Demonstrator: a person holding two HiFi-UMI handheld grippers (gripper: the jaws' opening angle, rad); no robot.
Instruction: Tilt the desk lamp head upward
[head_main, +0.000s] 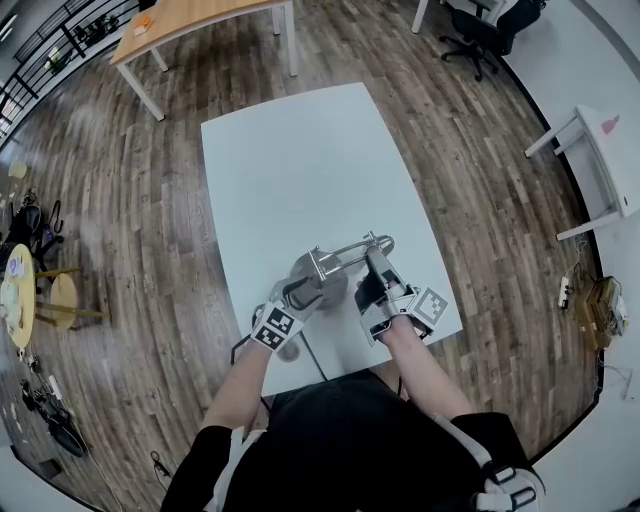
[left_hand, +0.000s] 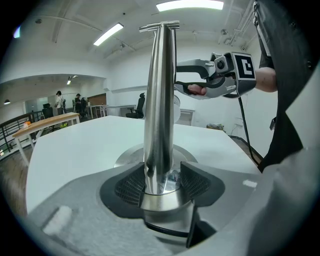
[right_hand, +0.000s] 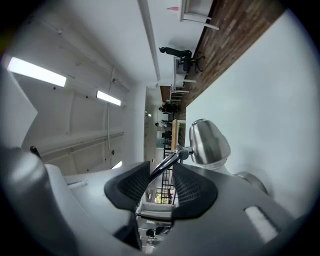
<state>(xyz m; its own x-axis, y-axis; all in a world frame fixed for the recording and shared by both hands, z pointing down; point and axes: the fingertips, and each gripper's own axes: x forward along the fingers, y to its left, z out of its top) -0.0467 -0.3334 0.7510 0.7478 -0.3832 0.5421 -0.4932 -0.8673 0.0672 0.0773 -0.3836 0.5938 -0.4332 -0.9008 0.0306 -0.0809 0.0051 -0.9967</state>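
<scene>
A brushed-metal desk lamp (head_main: 318, 272) stands on the white table (head_main: 300, 160) near its front edge. My left gripper (head_main: 303, 292) is shut on the lamp's upright pole (left_hand: 160, 100) just above the round base (left_hand: 129, 156), with the pads (left_hand: 131, 186) pressed on both sides of the pole. My right gripper (head_main: 373, 270) is shut on the thin curved arm (right_hand: 167, 162). That arm runs between its pads (right_hand: 192, 192) to the dome-shaped lamp head (right_hand: 209, 142). The head hangs low, close beside the base (right_hand: 247, 181). In the left gripper view the right gripper (left_hand: 200, 80) shows up high on the right.
A cable (head_main: 312, 358) runs off the table's front edge. A wooden table (head_main: 190, 20) stands at the far left, an office chair (head_main: 480, 30) at the far right and a white side table (head_main: 610, 160) to the right. Stools (head_main: 40, 295) stand at the left.
</scene>
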